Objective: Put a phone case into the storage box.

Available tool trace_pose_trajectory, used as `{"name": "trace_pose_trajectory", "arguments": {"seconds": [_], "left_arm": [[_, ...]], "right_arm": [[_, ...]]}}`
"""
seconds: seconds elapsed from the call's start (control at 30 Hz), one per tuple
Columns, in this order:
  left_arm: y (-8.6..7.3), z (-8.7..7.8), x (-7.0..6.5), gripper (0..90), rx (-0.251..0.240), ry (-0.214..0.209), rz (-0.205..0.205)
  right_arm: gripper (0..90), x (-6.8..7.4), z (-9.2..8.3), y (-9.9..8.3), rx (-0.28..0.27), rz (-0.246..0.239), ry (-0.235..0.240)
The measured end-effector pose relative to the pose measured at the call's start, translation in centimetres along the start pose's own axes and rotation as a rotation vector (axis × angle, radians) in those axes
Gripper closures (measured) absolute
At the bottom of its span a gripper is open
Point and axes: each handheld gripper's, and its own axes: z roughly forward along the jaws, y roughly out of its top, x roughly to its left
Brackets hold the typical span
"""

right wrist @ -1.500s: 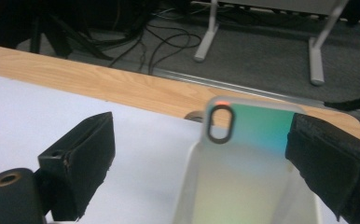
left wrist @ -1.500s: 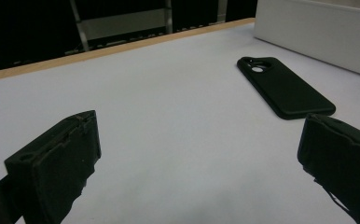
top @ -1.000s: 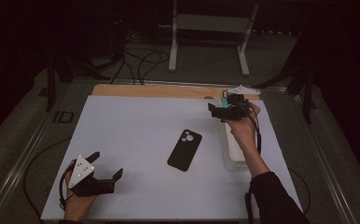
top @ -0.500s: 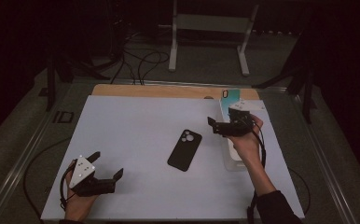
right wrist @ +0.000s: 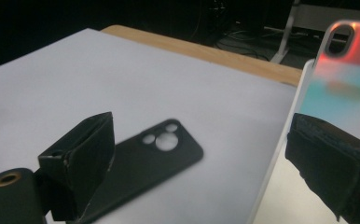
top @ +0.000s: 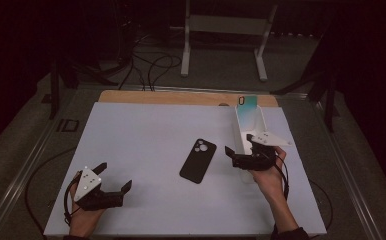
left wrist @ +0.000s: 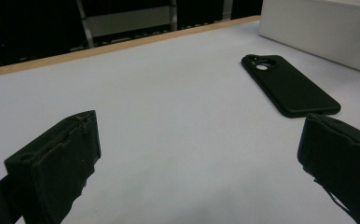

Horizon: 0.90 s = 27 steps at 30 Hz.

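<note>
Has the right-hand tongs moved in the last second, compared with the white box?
Yes. The right tongs pulled back along the white box, from its far end toward the person, ending beside the black phone case, jaws open.

Black phone case [top: 198, 160] lies flat, back up, camera cutouts showing, mid-table. The iridescent teal-pink case [top: 247, 106] stands propped in the white tray's [top: 237, 131] far end.

left tongs [top: 112, 181]: black, grey three-cornered plate, black cable | right tongs [top: 238, 152]: same | dark sleeve [top: 293, 234]
</note>
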Motion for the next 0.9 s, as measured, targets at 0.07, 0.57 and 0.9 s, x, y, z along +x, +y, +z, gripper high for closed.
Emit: {"name": "trace_pose_trajectory", "arguments": {"seconds": [0.07, 0.57, 0.9], "left_arm": [[0.0, 0.0, 0.0, 0.0, 0.0, 0.0, 0.001], [0.1, 0.0, 0.0, 0.0, 0.0, 0.007, 0.002], [0.2, 0.1, -0.1, 0.0, 0.007, 0.007, 0.001]], "right_arm": [[8.5, 0.2, -0.4, -0.6, -0.011, -0.011, -0.003], [8.5, 1.2, -2.4, -4.0, -0.061, -0.013, 0.014], [8.5, 1.4, -2.4, -5.2, -0.069, -0.01, 0.015]]}}
